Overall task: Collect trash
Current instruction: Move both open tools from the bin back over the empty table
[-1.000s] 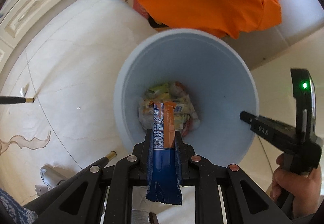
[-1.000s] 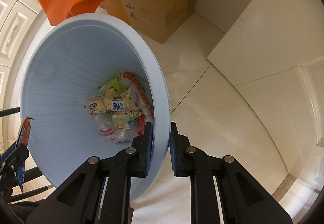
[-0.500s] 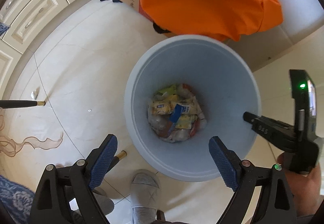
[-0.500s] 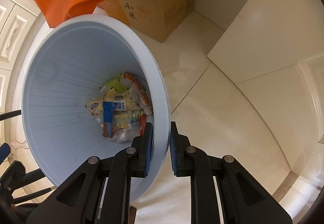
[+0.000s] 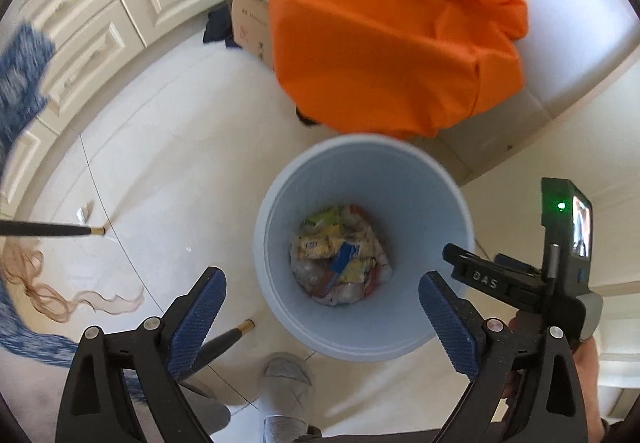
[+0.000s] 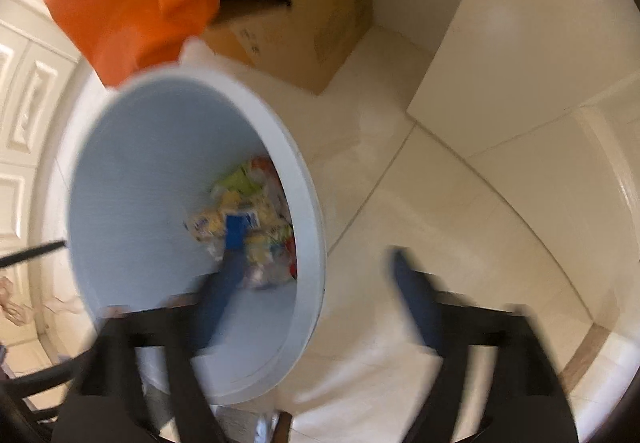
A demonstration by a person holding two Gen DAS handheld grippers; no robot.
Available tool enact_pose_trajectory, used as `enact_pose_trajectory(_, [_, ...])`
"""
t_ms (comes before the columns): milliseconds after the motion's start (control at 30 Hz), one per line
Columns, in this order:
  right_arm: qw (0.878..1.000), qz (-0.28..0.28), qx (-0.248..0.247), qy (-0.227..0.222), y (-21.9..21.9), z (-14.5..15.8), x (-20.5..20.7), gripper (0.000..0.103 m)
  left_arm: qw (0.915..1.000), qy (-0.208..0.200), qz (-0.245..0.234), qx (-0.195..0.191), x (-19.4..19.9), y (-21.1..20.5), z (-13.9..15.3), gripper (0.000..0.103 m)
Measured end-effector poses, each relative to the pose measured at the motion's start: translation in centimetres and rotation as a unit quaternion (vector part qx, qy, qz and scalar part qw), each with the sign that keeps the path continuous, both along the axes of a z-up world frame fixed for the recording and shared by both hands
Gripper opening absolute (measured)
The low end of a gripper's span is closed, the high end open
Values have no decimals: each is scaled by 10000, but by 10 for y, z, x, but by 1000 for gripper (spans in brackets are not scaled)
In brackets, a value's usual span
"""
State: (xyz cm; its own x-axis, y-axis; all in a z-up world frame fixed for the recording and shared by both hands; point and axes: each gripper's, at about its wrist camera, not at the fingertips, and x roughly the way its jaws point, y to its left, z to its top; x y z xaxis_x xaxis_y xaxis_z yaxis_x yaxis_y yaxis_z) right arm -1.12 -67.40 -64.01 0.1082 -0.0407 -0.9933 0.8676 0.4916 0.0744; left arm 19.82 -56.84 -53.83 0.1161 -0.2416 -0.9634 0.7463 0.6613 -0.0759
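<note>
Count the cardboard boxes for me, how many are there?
1. The cardboard box stands on the floor beyond the bin, partly under the orange cloth. That cloth may hide more boxes.

I find the pale blue trash bin [image 5: 362,243] standing upright on the floor, mouth open. At its bottom lies a heap of crumpled wrappers [image 5: 340,255], mostly yellow and white, with a blue wrapper [image 6: 236,227] on top near the middle.

Black-framed left gripper [image 5: 322,307] with ribbed blue fingers [image 5: 198,313], silver screws; grey slipper [image 5: 286,381] below.
</note>
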Motion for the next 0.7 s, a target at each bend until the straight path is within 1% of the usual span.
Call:
enact_pose_trajectory(33, [10000, 35, -41, -16, 0, 7, 0, 94, 10000, -45, -5, -33, -2, 0, 7, 96])
enact_pose_trajectory(100, [9998, 113, -77, -124, -2, 24, -1, 99, 9998, -27, 60, -194, -4, 3, 25, 96])
enact_pose_trajectory(167, [9995, 219, -167, -177, -2, 44, 0, 103, 9993, -92, 110, -336, -7, 9, 44, 97])
enact_pose_trajectory(200, [9989, 290, -264, -242, -1, 61, 1, 103, 9990, -155, 104, -401, -11, 10, 55, 99])
enact_pose_trajectory(233, [9985, 323, -307, -304, 2, 70, 2, 103, 9986, -225, 86, -462, -15, 12, 65, 100])
enact_pose_trajectory(300, [9968, 463, -450, -469, 7, 103, 4, 103, 9975, -376, 47, -592, -25, 17, 90, 102])
enact_pose_trajectory(367, [9948, 577, -588, -603, 12, 130, 6, 103, 9965, -393, 13, -733, -34, 22, 116, 102])
enact_pose_trajectory(533, [9866, 773, -995, -1038, 37, 217, 4, 103, 9892, -864, -78, -1185, -67, 52, 200, 102])
enact_pose_trajectory(567, [9835, 818, -1129, -1153, 46, 241, 2, 103, 9871, -966, -68, -1278, -73, 61, 218, 102])
enact_pose_trajectory(633, [9794, 875, -1265, -1309, 61, 272, -1, 103, 9816, -1139, -32, -1531, -86, 82, 254, 102])
enact_pose_trajectory(667, [9770, 905, -1347, -1383, 67, 289, -3, 103, 9797, -1208, 0, -1602, -92, 90, 266, 102])
enact_pose_trajectory(700, [9741, 935, -1455, -1459, 77, 307, -5, 103, 9766, -1329, 37, -1691, -99, 105, 285, 102])
